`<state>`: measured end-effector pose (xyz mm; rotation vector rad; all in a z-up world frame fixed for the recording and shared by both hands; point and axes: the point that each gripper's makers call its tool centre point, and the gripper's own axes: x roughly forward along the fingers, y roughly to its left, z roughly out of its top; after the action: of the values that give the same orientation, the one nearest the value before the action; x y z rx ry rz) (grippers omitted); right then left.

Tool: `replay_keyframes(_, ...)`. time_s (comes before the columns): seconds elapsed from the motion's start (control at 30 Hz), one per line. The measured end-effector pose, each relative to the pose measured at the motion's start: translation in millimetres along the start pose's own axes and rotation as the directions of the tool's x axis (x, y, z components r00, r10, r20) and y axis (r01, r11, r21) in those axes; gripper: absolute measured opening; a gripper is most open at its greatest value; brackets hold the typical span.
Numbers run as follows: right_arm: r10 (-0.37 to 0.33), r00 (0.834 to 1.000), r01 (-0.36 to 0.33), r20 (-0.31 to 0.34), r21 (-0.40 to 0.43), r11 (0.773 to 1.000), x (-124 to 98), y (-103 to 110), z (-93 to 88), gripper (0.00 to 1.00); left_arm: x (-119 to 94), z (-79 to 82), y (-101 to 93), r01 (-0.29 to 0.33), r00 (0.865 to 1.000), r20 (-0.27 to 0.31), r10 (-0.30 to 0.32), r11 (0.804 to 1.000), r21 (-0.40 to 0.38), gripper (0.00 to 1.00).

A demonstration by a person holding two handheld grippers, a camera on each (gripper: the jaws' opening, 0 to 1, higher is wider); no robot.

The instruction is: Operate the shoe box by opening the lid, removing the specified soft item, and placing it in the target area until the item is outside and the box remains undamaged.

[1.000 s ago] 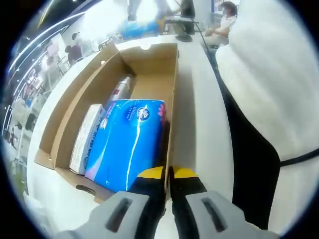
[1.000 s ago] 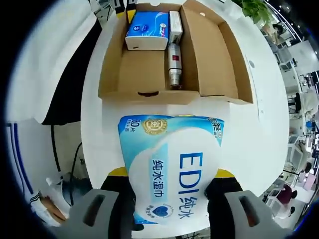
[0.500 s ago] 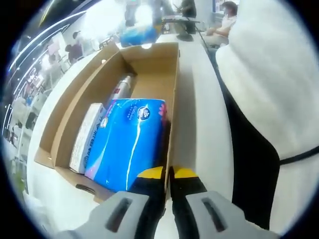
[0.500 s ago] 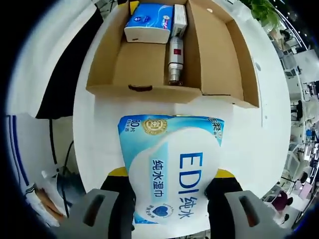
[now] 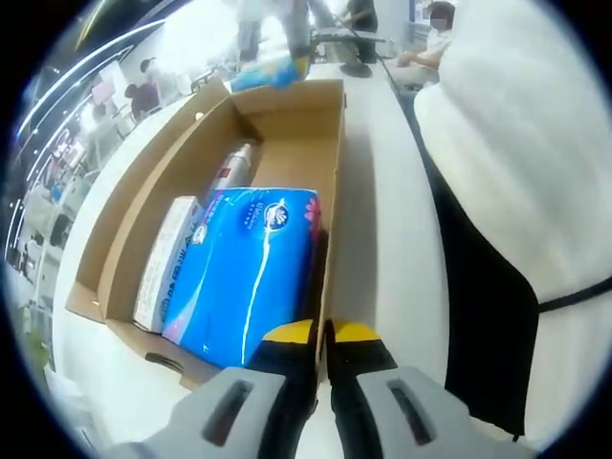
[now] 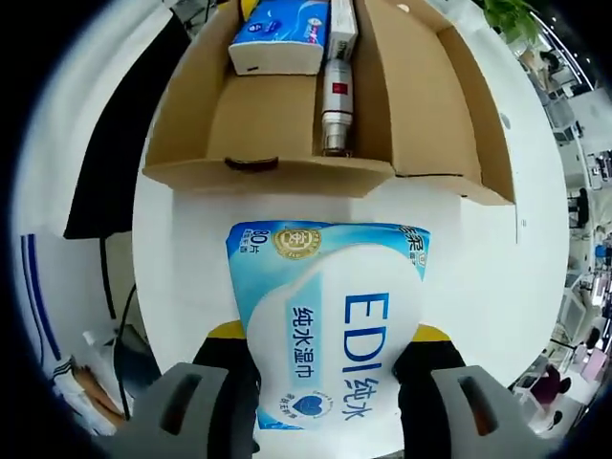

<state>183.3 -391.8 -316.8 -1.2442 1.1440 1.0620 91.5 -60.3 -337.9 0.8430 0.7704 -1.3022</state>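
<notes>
Relative to the earlier right gripper view, the shoe box (image 6: 287, 124) sits higher and larger in frame; the camera has moved, the box itself seems unshifted on the white desk (image 6: 535, 220).

Item: wet-wipes pack (image 6: 330, 325), soft, blue and white. Location: outside the box, clamped between the jaws of the right tool (image 6: 330, 382), above the desk just short of the box's near wall.

Item: shoe box, brown cardboard, lid (image 6: 435, 105) folded open to one side, no damage visible. Contents: blue tissue pack (image 5: 244, 273), flat white carton (image 5: 164, 263), silver bottle (image 5: 232, 170).

Item: left tool (image 5: 323, 349), jaws together on the box's side wall, apparently steadying it.

Status: lid opened, soft item extracted. Outstanding: set the pack down in the target area and release; that area is not identifiable.
</notes>
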Motion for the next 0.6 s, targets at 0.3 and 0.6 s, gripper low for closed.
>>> replay_keyframes(0.3,0.017,1.000,-0.017,0.008,-0.009,1.000,13,4,4.5,0.57,0,-1.2,-0.4,-0.002,1.000,-0.011,0.002,1.000,-0.003,0.04)
replay_keyframes(0.6,0.017,1.000,-0.017,-0.021,0.000,1.000,26,6,-1.4,0.57,1,-1.1,0.0,0.001,1.000,-0.012,-0.001,1.000,-0.004,0.04)
